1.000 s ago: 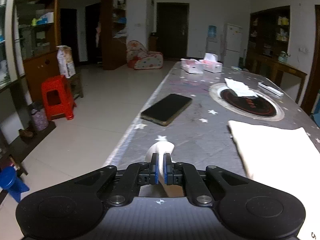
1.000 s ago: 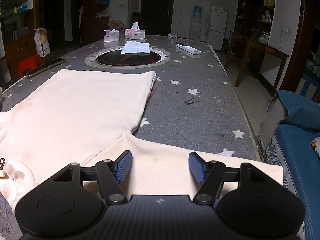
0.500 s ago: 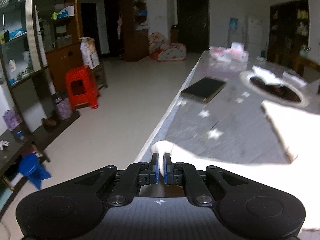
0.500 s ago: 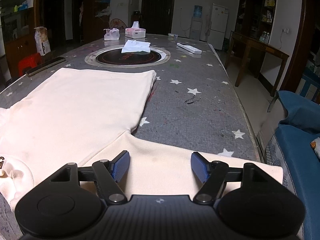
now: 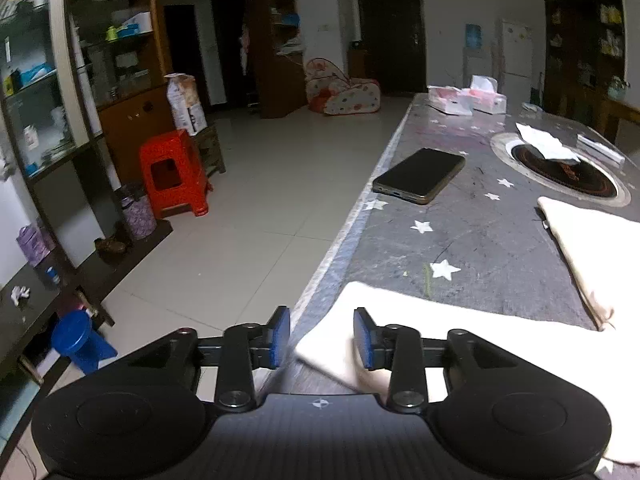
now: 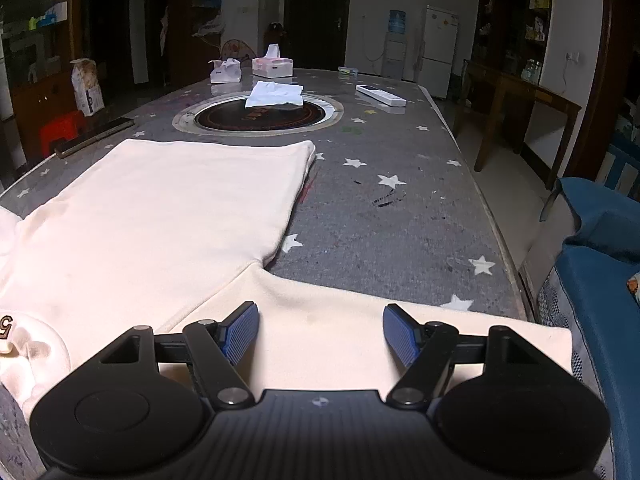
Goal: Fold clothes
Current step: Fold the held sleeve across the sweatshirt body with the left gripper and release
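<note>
A cream cloth garment (image 6: 168,216), soft and matt, lies on a grey star-printed table (image 6: 400,224) with a dull sheen; a glossy black phone (image 5: 420,175), crumpled white paper (image 6: 274,94) and a shiny red, seemingly plastic, stool (image 5: 172,172) nearby

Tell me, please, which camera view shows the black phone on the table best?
The left wrist view: the phone lies fully visible, screen up, near the table edge. The right wrist view shows only a thin, dark sliver of it at the far left edge.
</note>
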### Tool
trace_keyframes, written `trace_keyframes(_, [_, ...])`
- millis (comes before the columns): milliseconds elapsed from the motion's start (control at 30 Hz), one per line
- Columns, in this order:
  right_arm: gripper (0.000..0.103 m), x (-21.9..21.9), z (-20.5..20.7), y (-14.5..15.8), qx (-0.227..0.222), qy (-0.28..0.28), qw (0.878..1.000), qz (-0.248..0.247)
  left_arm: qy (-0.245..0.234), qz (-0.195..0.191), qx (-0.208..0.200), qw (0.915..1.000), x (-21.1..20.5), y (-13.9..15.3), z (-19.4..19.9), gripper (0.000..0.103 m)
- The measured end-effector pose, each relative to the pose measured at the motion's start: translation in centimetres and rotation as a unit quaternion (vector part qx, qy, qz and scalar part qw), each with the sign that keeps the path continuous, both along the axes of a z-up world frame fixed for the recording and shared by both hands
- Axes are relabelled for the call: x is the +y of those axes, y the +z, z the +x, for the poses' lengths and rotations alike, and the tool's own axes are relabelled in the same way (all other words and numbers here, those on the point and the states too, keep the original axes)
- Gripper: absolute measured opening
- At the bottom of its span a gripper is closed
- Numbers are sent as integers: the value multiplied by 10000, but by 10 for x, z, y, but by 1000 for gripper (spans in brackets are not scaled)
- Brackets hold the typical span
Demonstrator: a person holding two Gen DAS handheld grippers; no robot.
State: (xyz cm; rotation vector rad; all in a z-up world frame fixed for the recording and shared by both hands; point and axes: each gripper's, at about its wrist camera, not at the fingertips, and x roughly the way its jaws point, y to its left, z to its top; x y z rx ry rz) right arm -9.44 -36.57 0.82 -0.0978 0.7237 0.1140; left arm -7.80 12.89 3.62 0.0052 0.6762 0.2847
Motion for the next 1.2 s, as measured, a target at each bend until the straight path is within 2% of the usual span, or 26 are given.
trace_keyframes(167, [75, -1, 0, 0, 3, -19, 10000, 0, -351, 28, 142, 9993, -8, -13, 20, 37])
trace_keyframes(233, [76, -1, 0, 0, 5, -30, 10000, -14, -439, 77, 200, 9988, -12, -19, 28, 26])
trace_keyframes(267, [76, -1, 0, -1, 8, -32, 10000, -11, -460, 159, 187, 9986, -13, -22, 30, 24])
trace_keyframes(300, [77, -1, 0, -1, 9, -37, 10000, -8, -493, 308, 163, 9982, -16, -23, 31, 14])
trace_keyframes(333, [77, -2, 0, -1, 9, -43, 10000, -5, -469, 505, 166, 9975, -18, -25, 33, 10])
trace_keyframes(400, [79, -2, 0, -1, 9, -55, 10000, -1, -369, 744, 177, 9964, -16, -29, 35, 10])
trace_keyframes(567, [81, -6, 0, -2, 10, -82, 9999, 65, -175, 803, 231, 9963, -9, -28, 36, 10])
trace_keyframes(733, [81, -7, -2, -1, -31, -71, 9999, 80, -166, 499, 221, 9984, -17, -15, 33, 13])
trace_keyframes(900, [81, -7, -6, 0, -54, -75, 9999, 94, -832, -52, -185, 9964, -50, 13, 21, 13])
trace_keyframes(1000, [81, -6, -6, 0, -64, -74, 9999, 108, -1437, -512, -271, 9879, -77, 21, 20, 13])
trace_keyframes(1100, [81, -5, -7, -1, -62, -75, 9999, 138, -1981, -959, -237, 9752, -106, 18, 23, 12])
trace_keyframes(1200, [81, -4, -9, -1, -59, -72, 9998, 163, -2328, -1217, -170, 9647, -131, 13, 29, 10])
